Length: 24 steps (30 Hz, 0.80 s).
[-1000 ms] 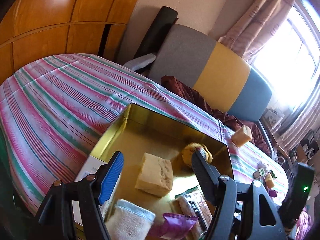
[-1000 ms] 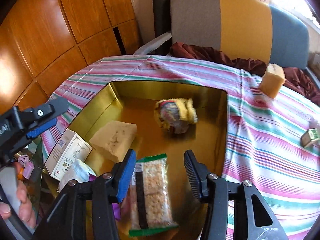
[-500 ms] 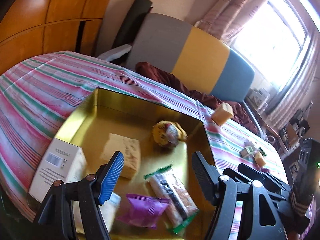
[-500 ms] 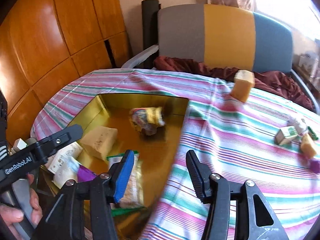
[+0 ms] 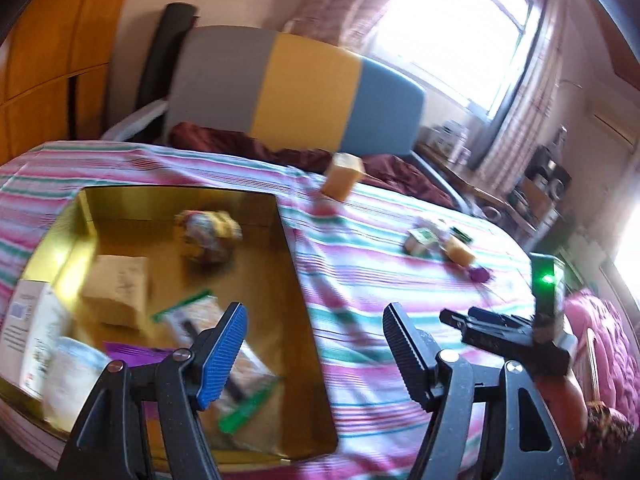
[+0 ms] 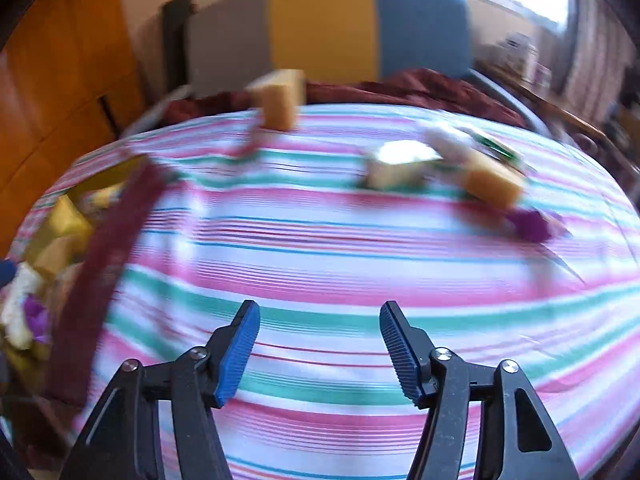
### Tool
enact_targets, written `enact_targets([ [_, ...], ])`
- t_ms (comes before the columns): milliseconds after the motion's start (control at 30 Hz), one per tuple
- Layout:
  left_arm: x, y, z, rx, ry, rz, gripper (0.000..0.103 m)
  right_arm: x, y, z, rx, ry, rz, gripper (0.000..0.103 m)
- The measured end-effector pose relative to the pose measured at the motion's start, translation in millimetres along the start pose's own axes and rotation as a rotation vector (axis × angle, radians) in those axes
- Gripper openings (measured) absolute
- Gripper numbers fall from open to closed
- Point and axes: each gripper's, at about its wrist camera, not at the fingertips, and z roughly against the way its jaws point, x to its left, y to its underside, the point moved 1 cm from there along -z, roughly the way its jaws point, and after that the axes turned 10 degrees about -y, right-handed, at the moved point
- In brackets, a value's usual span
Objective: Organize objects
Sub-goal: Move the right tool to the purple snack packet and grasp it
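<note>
Partly done: gold tray (image 5: 288,240) holds several items, yellow sponge (image 6: 280,100) and small bits remain on striped cloth (image 6: 340,248); left gripper (image 5: 312,344), right gripper (image 6: 320,340) both spread, empty

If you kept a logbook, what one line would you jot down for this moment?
left gripper: open, empty, over gold tray edge | right gripper: open, empty, over striped cloth | loose items: sponge block, small box

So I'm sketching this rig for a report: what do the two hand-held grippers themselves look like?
Both look alike. The left hand-held gripper has black plastic scissor-like arms joined by silver screws, with ribbed finger pads: one blue, the other looking black. The right hand-held gripper has the same black frame and silver screws, with both ribbed pads blue. Seen from the left camera, the right one's body carries a lit green light. No cables show.
</note>
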Motion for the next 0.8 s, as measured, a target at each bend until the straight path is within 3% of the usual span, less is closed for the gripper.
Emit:
enact_targets([
  [200,-46,13,-7,0.045,0.058,-0.081,0.071,-80,4,16,-0.041,0.096,-0.110,0.074],
  [267,-57,16,-9,0.059,0.073,-0.106,0.071,-105,-4,24,-0.083,0.147,-0.131,0.084],
  [333,-70,21,-12,0.074,0.086,-0.132,0.071,-126,-15,30,-0.128,0.189,-0.145,0.086],
  [567,-98,32,-24,0.130,0.105,-0.195,0.071,-187,-57,15,-0.134,0.215,-0.133,0.085],
  [800,-111,35,-33,0.152,0.091,-0.228,0.071,-195,-63,-22,-0.066,0.155,-0.081,0.076],
])
